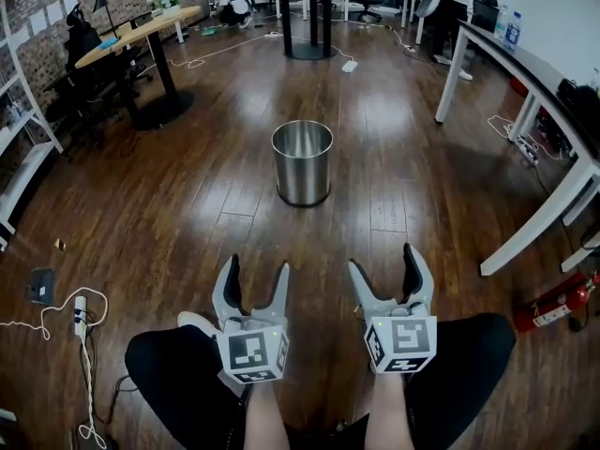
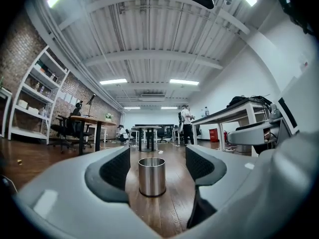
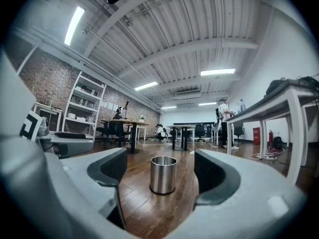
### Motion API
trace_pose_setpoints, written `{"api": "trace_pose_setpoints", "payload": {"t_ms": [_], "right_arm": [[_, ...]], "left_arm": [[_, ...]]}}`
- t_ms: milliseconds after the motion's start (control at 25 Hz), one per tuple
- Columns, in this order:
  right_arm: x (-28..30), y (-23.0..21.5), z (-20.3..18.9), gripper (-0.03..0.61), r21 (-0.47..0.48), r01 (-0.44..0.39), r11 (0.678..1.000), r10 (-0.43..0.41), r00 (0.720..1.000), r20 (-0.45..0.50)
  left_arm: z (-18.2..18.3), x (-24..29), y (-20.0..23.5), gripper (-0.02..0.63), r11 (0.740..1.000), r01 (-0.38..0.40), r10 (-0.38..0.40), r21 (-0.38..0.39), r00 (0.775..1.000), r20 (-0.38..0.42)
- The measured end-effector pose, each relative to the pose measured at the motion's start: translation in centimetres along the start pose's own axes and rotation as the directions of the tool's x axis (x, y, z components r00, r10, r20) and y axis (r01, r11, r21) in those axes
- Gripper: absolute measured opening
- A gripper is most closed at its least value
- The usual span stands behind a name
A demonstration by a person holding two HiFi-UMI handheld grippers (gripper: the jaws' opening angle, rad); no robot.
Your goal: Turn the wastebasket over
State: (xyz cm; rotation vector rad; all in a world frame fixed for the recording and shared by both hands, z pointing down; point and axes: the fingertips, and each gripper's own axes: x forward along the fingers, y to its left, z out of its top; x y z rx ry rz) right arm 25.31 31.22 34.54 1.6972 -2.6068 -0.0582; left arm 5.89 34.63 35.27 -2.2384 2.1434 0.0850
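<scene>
Head view: you are looking steeply down at a dark wooden floor (image 1: 187,204). The left hand-held gripper (image 1: 258,265) and the right hand-held gripper (image 1: 382,261) are held side by side. Both have their jaws spread and hold nothing. The steel wastebasket (image 1: 302,162) stands upright, mouth up, well ahead of both and between their lines.

This fits a basket waiting to be tipped mouth-down, or one just set back on its base; the scene does not settle which. Any fresh hold would likely need one gripper on each side of its smooth round wall.

Left gripper view: the jaws are wide apart, and the wastebasket (image 2: 152,176) is framed far beyond them, untouched.

Right gripper view: it is the same, with spread jaws and the wastebasket (image 3: 163,174) distant.

Room: an open office with a long white worktop (image 1: 525,64) to your right. A fire extinguisher (image 1: 553,303) is beside the right gripper, and a power strip (image 1: 81,315) lies left of the left one.
</scene>
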Motion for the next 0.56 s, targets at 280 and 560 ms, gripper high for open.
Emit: {"api": "trace_pose_setpoints", "payload": {"t_ms": [280,560], "right_arm": [[-3.6,-1.6,1.4,0.408,0.001,0.021,1.000,-0.021,0.999,0.034],[-4.5,-1.3,2.3,0.408,-0.002,0.014,1.000,-0.014,0.999,0.038]], "left_arm": [[1.4,-2.8,-1.7,0.353,1.000,0.001,-0.001,0.008,1.000,0.030],[1.6,-4.1,-1.8,0.353,1.000,0.002,-0.002,0.004,1.000,0.023]]}}
